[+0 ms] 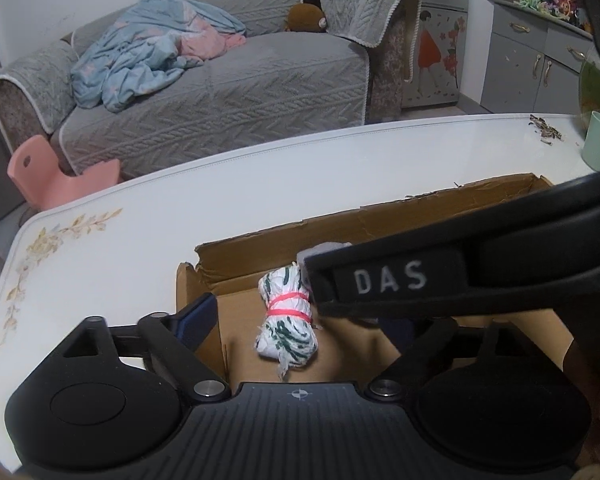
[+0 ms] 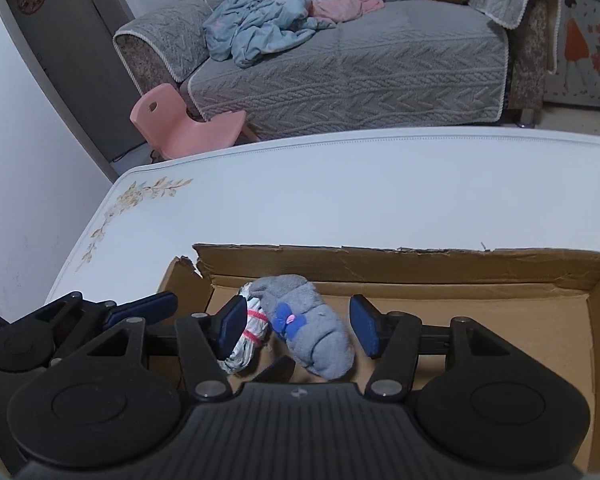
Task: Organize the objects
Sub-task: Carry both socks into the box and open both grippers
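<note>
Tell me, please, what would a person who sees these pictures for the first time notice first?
Most striking is the shallow cardboard box on the white table, with two rolled bundles lying side by side at its left end: a grey sock roll with a blue bow, and a white-and-green cloth roll tied with red bands. Behind the table stands a grey sofa with a crumpled blue blanket.

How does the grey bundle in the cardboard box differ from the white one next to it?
The grey sock roll is plain, with a blue bow; the white bundle has dark green stripes and a red band around it. The grey one looks thicker than the white one. Both are rolled cloth lying side by side in the cardboard box.
</note>
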Motion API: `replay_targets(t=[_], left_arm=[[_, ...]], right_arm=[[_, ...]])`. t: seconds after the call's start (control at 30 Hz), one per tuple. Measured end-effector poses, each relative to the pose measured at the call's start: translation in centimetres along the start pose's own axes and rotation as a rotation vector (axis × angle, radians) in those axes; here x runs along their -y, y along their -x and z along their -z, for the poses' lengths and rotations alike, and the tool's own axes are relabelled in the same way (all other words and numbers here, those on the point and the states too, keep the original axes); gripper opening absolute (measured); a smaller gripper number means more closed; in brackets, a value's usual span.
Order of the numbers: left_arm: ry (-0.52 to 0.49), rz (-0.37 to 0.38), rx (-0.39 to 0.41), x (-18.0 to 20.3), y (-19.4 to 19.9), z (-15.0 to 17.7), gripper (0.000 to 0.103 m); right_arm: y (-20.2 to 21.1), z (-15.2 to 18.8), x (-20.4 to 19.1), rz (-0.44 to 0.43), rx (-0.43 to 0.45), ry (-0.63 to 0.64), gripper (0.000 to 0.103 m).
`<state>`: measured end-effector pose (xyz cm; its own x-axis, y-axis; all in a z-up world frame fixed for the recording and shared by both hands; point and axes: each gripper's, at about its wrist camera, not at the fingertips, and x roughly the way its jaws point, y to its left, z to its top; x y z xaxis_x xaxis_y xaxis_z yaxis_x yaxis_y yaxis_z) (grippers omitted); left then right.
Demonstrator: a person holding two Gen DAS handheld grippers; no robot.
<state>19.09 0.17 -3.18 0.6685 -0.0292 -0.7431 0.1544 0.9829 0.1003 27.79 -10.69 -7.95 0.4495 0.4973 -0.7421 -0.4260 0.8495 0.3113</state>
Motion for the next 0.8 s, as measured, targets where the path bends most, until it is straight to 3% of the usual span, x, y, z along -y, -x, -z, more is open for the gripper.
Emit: replay_targets(t=[0.13,0.2,0.47,0.8], left_arm=[[-0.004,0.007,-0.014,-0.1,1.1,0.1,0.097],[-0.007,0.007,-0.018,-0.3,1.8,0.2,0.099],[-0.01,0.024,-0.066,-1.5,4.4,0.1,0.102],[-0.013,0.005,-0.048,-3.2,9.9,3.4,0.103]], right_arm=[[1.2,-0.3,-0.4,0.009,0.013,0.032,0.063],[1.6,-0.3,-0.6,0.007,0.002,0.045,0.071],[2.5,0.0,-2.0,0.046,-0.06,0.15,0.073],[8.0,2.5,-1.9,0.046,-0.031,0.24,0.081]])
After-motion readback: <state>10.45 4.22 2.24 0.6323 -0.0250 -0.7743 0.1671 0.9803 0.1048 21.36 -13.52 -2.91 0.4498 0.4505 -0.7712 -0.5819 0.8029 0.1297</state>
